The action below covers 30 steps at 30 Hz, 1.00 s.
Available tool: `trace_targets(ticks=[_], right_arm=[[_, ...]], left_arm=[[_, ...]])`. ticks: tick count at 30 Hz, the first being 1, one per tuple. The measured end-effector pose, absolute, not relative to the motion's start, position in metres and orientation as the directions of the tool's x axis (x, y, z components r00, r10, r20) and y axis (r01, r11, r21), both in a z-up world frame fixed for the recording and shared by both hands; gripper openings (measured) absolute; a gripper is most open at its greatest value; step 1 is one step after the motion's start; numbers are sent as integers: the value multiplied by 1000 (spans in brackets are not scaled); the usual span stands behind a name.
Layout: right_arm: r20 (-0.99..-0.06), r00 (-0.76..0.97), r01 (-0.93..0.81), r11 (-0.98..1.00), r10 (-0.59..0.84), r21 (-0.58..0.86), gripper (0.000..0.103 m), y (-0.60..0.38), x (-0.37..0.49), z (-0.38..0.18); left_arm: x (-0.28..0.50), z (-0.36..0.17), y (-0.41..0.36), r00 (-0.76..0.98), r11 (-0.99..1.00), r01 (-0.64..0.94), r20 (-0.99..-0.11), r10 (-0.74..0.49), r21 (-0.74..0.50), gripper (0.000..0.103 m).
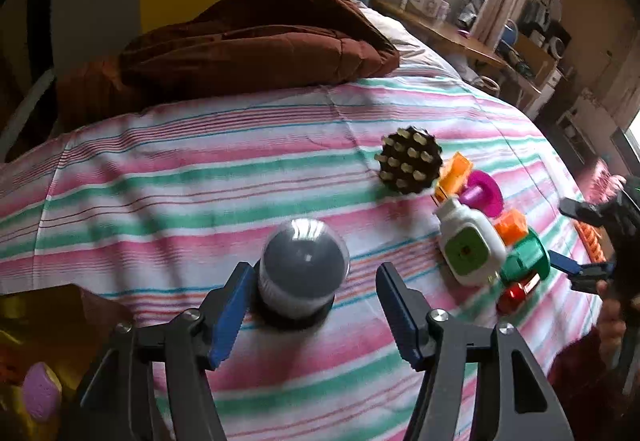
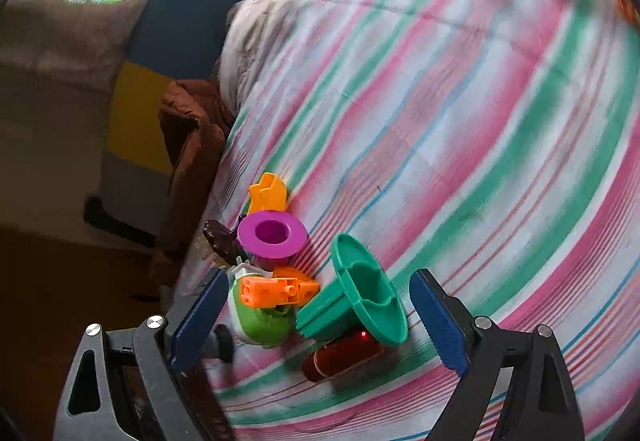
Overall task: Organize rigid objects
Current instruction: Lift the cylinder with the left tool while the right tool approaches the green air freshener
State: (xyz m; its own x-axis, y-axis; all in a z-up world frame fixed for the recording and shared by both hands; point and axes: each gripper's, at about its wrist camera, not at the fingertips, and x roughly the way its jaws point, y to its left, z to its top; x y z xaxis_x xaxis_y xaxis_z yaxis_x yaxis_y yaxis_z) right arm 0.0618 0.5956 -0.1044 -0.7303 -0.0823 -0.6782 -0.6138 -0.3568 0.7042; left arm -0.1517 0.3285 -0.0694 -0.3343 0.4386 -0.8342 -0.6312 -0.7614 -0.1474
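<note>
— Grey dome (image 1: 301, 268), where is it sitting?
— On the striped bedsheet (image 1: 200, 181), left of the toy cluster; the left gripper (image 1: 310, 315) is standing released around it, one pad beside it.
— And the right gripper (image 2: 318, 315)?
— Hanging open over the green funnel (image 2: 360, 301) in that cluster, clasping nothing.
</note>
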Motion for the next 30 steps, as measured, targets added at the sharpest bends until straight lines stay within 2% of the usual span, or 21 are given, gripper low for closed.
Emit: trace_targets(ticks=[1,3,8,12,16,19,22,27,30], right_arm=[[-679,-731,-604,-400,-66,690,93,593,59,-97],[-675,-736,-580,-465,-53,669,93,586,52,-87],[-661,-747,-503,-591,-72,631,93,568,37,-73],[-647,-753,-428,-655,-124,623,92,552,25,-69],[-565,-777,-263,-672,-278,692,91,530,14,-65],[-549,-757,-196,-677,-355,709,91,514,0,-68],[-583,-736,-215,-698,-344,683,92,507,-16,-73],[-685,-687,-272,-789,-242,551,92,499,-37,-83],[-681,-674,-236,-791,-285,565,92,494,-39,-86]], left_arm=[[-152,-70,330,-344,-769,-624,-834,432,-141,62],[-153,-72,335,-366,-781,-613,-831,418,-122,46],[-144,-73,339,-416,-778,-627,-824,384,-46,45],[-133,-69,328,-423,-788,-613,-815,397,-66,44],[-118,-65,314,-438,-815,-573,-808,394,-87,44],[-99,-61,301,-435,-819,-559,-797,420,-126,44],[-76,-57,292,-441,-809,-572,-781,442,-135,44],[-46,-57,275,-429,-794,-582,-763,483,-176,44],[-34,-58,265,-428,-795,-580,-762,485,-180,44]])
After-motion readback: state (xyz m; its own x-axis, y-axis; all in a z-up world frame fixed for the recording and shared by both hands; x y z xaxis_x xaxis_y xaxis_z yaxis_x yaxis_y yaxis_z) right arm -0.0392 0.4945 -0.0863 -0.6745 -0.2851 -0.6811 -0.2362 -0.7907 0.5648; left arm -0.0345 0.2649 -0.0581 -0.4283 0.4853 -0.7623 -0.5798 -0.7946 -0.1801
